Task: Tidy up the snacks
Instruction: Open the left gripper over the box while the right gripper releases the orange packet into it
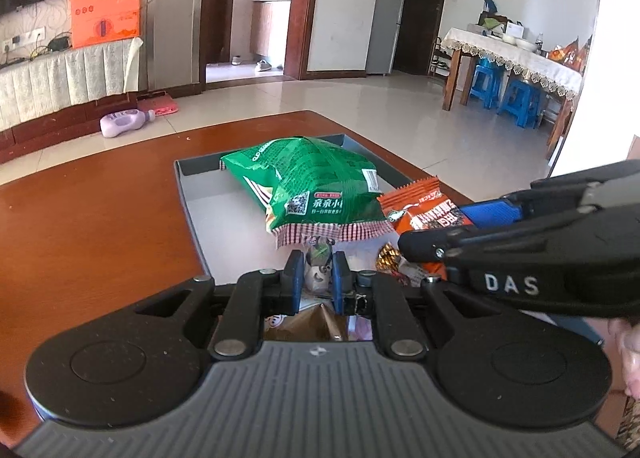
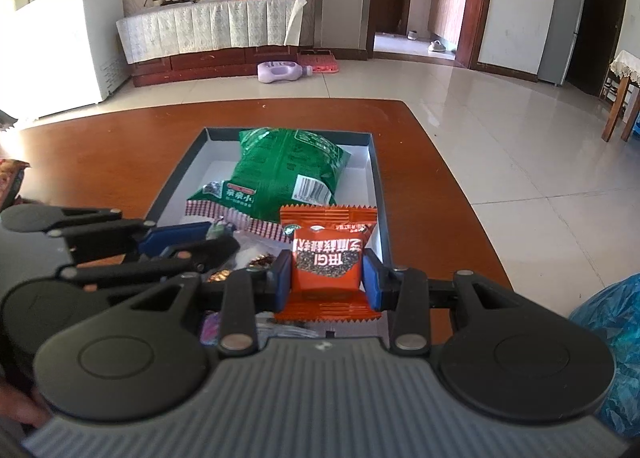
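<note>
Snacks sit in the shallow grey tray point(image 2: 378, 193) on the brown table point(image 2: 100, 145) in front of me. My right gripper point(image 2: 326, 278) is clamped on an orange packet point(image 2: 326, 262), blue pads pressing its two sides, held over the near right corner of the tray. At twelve o'clock from it lies the big green bag point(image 2: 280, 169), filling the tray's middle and far end. My left gripper point(image 1: 318, 278) is pinched nearly closed on a small silvery wrapped sweet point(image 1: 319, 272), just at six o'clock of the green bag's red-checked edge. From the left camera the right gripper comes in at three o'clock, with the orange packet beside the green bag. Small gold-wrapped sweets point(image 1: 388, 256) lie between the two grippers
</note>
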`<state>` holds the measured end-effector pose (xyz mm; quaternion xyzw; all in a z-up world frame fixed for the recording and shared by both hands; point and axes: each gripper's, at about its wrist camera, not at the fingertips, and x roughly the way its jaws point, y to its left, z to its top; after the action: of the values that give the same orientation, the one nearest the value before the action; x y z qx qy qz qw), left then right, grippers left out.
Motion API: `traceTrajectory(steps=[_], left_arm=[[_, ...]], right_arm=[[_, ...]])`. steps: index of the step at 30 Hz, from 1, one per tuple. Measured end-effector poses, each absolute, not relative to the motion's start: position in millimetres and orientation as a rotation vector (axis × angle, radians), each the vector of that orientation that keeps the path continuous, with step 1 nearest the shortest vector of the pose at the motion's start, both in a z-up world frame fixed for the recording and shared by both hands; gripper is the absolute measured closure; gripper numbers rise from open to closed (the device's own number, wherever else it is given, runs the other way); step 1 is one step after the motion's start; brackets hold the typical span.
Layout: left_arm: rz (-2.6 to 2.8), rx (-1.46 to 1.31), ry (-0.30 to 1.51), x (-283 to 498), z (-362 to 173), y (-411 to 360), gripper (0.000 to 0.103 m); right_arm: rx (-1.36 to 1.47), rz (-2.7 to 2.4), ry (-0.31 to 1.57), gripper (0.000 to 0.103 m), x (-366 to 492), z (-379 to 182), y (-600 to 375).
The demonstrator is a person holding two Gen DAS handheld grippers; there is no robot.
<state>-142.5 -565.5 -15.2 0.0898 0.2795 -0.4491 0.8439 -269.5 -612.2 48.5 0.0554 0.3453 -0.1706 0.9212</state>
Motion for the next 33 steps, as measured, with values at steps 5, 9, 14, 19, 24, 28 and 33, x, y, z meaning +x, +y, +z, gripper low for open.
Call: traceTrajectory(steps=[5, 9, 14, 19, 24, 28, 33], left_arm=[[-0.935, 0.202, 0.582, -147, -17, -558, 0.071], [-0.945, 0.183, 0.577, -148, -14, -547, 0.060], [-0.944, 0.184, 0.560, -153, -9, -537, 0.048], [-0.949, 0.183, 0.530, -160, -2, -527, 0.031], [-0.921, 0.185, 0.509, -170, 1, -517, 0.010], [-0.918, 0.208, 0.504, -177, 3, -512, 0.010], [-0.906, 0.207, 0.501, -182, 7, -503, 0.010]], right_arm=[[0.120, -0.347, 0.730, 0.063, -269, 46, -612], [0.127, -0.354, 0.741, 0.063, -269, 44, -610], [0.128, -0.371, 0.736, 0.062, -272, 44, -607], [0.154, -0.411, 0.705, 0.062, -279, 49, -610], [0.184, -0.397, 0.671, 0.056, -286, 53, -608], [0.165, -0.382, 0.672, 0.056, -286, 55, -601], [0.219, -0.389, 0.639, 0.056, -294, 59, -604]])
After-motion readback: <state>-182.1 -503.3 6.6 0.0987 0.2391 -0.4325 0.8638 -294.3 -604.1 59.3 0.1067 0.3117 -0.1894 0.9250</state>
